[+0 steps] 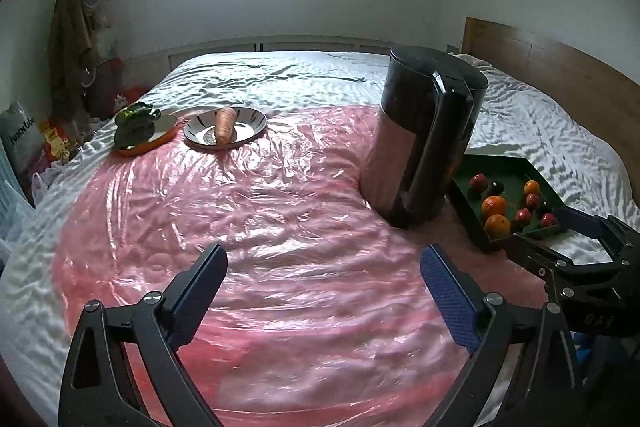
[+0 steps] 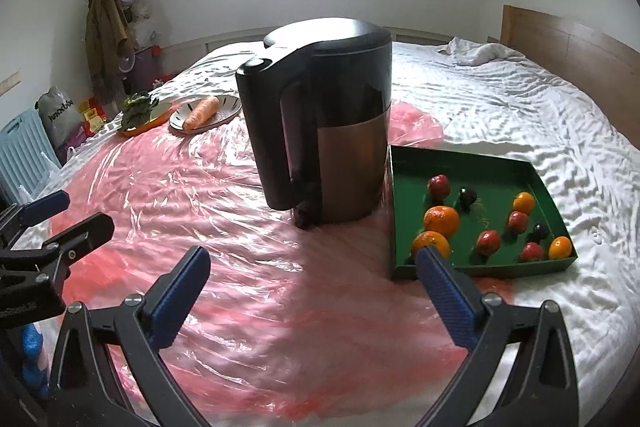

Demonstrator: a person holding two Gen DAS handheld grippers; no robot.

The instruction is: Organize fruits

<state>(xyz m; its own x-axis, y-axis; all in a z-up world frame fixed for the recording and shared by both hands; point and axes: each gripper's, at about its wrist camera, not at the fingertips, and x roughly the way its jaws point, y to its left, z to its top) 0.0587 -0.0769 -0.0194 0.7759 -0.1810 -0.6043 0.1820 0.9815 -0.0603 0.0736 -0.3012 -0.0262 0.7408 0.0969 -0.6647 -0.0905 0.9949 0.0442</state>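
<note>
Bed, white sheet, wooden headboard at right. Pink plastic film spread over the near half.

Electric kettle, black top and handle, brown metallic lower body, upright on the film, just left of the tray. No brand legible.

Green tray flat on the bed, its left edge on the film. Pale characters printed on its floor, not readable. Fruit inside, counted: two large oranges at the near left, touching; two small oranges; four red fruits; two dark fruits. Ten pieces, all loose in the tray.

Two dishes at the far left edge of the film: a striped plate with one carrot lying in it, an orange-rimmed dish with leafy greens.

Grey bag on the floor at left; lettering there, too blurred to read.

Left gripper: fingers spread wide, nothing between them, above bare film. Right gripper: fingers wide apart, empty; right fingertip overlaps the tray's near corner in view, contact not discernible.
</note>
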